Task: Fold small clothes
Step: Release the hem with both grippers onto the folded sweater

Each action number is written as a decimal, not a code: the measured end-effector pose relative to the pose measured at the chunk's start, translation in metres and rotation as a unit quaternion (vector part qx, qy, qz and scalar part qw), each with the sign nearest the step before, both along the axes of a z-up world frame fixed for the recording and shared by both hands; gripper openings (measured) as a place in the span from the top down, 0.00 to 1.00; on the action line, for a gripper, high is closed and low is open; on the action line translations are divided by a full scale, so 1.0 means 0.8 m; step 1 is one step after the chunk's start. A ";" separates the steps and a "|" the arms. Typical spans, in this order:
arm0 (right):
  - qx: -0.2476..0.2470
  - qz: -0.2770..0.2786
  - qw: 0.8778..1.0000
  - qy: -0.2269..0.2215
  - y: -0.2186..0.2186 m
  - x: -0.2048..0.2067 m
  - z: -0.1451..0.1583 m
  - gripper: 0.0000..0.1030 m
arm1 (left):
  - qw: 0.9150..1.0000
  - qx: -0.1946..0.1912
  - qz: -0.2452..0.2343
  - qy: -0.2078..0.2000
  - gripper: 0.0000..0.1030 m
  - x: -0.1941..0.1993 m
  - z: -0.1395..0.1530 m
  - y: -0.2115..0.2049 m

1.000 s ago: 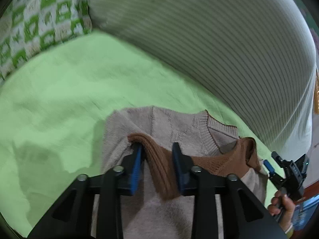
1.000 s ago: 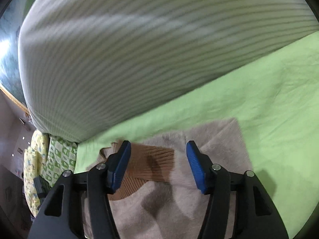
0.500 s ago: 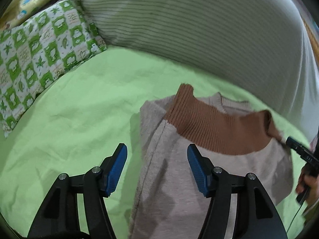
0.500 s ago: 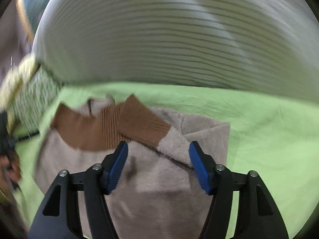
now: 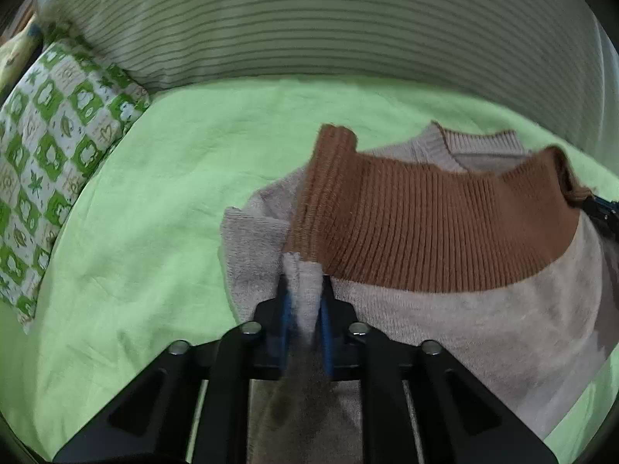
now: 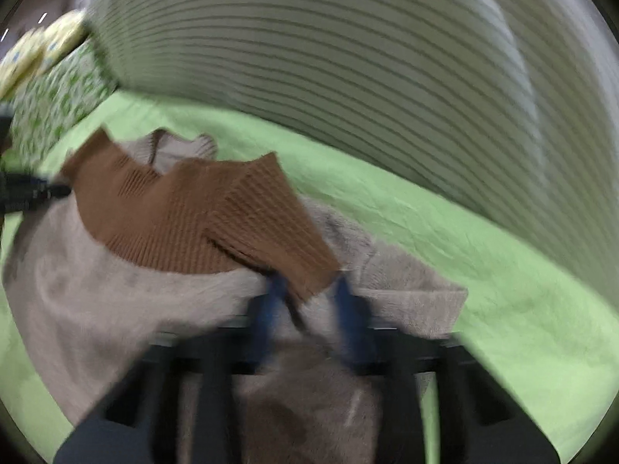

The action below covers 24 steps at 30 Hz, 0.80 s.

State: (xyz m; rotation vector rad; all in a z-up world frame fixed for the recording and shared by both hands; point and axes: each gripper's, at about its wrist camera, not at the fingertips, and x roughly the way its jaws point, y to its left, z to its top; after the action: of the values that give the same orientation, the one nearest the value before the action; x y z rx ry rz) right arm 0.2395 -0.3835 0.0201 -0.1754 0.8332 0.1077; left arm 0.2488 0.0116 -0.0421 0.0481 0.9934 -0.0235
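Green sheet point(image 5: 162, 201) under striped bedding point(image 5: 309, 19), beige-brown sweater point(image 5: 445, 309) lying on it; left gripper point(image 5: 303, 301) and right gripper point(image 6: 307, 301) both just closed, pinching sweater folds; only left view sharply shows checked pillow point(image 5: 50, 147).

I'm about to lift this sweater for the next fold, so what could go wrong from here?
1. The left tongs pinch only a thin ridge of the sweater; it might slip out when lifted.
2. The brown cuff lies loosely folded across the front and could flop open.
3. The right tongs seem to catch that cuff's corner along with the body, which might drag the sleeve askew.
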 end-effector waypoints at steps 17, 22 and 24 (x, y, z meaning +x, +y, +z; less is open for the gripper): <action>0.148 -0.135 0.978 -0.059 -0.066 -0.034 0.040 0.56 | 0.992 -0.096 0.065 -0.057 0.75 -0.043 0.055 0.031; 0.194 -0.003 0.981 -0.033 -0.002 -0.042 0.045 0.56 | 0.988 -0.142 -0.043 -0.031 0.73 -0.066 0.062 -0.033; 0.196 0.032 0.980 -0.012 0.022 -0.045 0.041 0.56 | 0.987 -0.136 -0.078 -0.020 0.73 -0.069 0.057 -0.060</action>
State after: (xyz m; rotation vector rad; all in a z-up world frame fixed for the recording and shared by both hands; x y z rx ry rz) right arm 0.2035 -0.3657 0.0527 0.1686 0.7669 0.3271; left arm 0.1936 -0.0367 0.0039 -0.1247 0.9376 -0.3006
